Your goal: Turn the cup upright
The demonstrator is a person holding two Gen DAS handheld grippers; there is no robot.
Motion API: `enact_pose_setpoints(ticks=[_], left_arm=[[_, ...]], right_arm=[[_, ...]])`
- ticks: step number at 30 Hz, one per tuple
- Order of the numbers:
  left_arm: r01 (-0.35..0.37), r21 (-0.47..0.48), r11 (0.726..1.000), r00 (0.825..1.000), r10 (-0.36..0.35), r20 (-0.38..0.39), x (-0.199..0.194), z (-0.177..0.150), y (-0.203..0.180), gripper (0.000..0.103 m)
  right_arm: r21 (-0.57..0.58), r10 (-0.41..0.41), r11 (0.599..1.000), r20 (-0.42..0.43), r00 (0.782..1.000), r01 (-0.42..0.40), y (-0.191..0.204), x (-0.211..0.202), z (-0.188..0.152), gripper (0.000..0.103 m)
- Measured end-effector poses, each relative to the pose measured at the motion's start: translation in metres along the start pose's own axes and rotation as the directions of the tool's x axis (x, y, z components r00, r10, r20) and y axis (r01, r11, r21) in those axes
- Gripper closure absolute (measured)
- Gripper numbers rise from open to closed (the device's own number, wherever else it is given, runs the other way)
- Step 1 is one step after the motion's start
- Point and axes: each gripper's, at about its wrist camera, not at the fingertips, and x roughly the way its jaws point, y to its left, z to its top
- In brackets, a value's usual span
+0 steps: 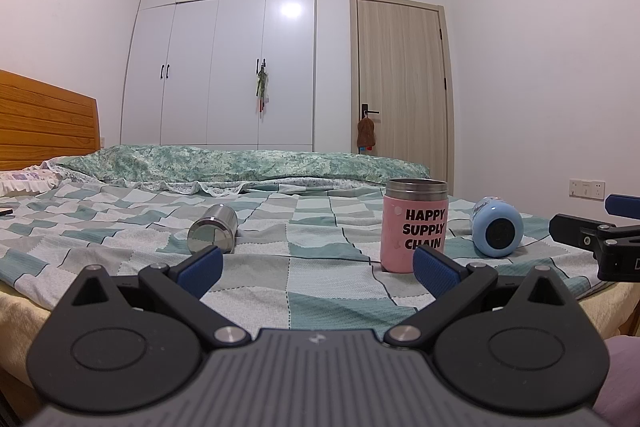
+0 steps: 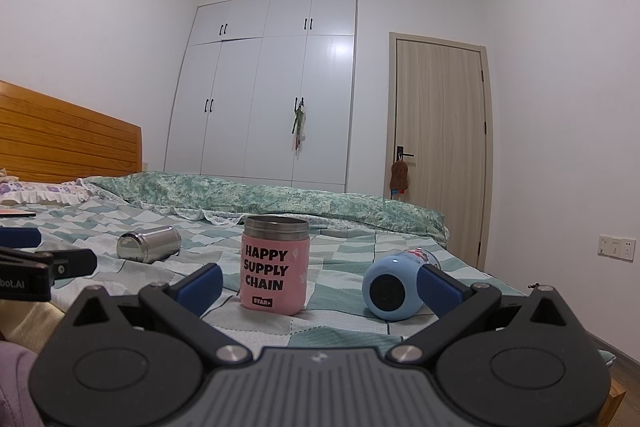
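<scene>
A pink cup [image 1: 412, 227] with a steel rim and "HAPPY SUPPLY CHAIN" lettering stands upright on the checked bedspread; it also shows in the right wrist view [image 2: 275, 263]. A steel cup [image 1: 213, 229] lies on its side to its left, also in the right wrist view [image 2: 149, 243]. A light blue cup [image 1: 497, 226] lies on its side to the right, base toward me, also in the right wrist view [image 2: 396, 285]. My left gripper [image 1: 318, 269] is open and empty, short of the cups. My right gripper [image 2: 320, 287] is open and empty, its right finger beside the blue cup.
The bed [image 1: 304, 267] carries a folded green quilt [image 1: 240, 163] at the back and a wooden headboard [image 1: 44, 119] at left. A white wardrobe [image 1: 224, 59] and a closed door [image 1: 404, 87] stand behind. The right gripper's side shows at the edge of the left wrist view [image 1: 600, 239].
</scene>
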Motion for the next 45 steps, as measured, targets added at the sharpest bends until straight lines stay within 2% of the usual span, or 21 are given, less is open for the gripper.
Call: enact_pose_setpoints(ticks=[27, 30, 35, 45], left_arm=[[-0.002, -0.003, 1.0, 1.0, 0.002, -0.002, 0.001, 0.001, -0.001, 0.0], [0.017, -0.013, 1.0, 1.0, -0.017, -0.006, -0.002, 0.003, 0.003, 0.0], [0.026, -0.02, 0.999, 1.0, -0.026, -0.002, 0.003, 0.012, 0.015, 0.0], [-0.043, 0.028, 0.999, 0.999, 0.043, 0.005, 0.033, 0.042, 0.073, 0.0]], right_arm=[[-0.003, 0.002, 1.0, -0.002, 1.0, -0.002, 0.0, 0.0, 0.0, 0.0], [-0.003, 0.011, 1.0, -0.008, 1.0, -0.011, 0.002, 0.001, 0.003, 0.0], [0.01, 0.073, 0.997, 0.002, 0.997, -0.073, 0.011, 0.005, 0.014, 0.0], [0.01, 0.226, 0.974, -0.026, 0.974, -0.226, 0.064, 0.056, 0.055, 0.0]])
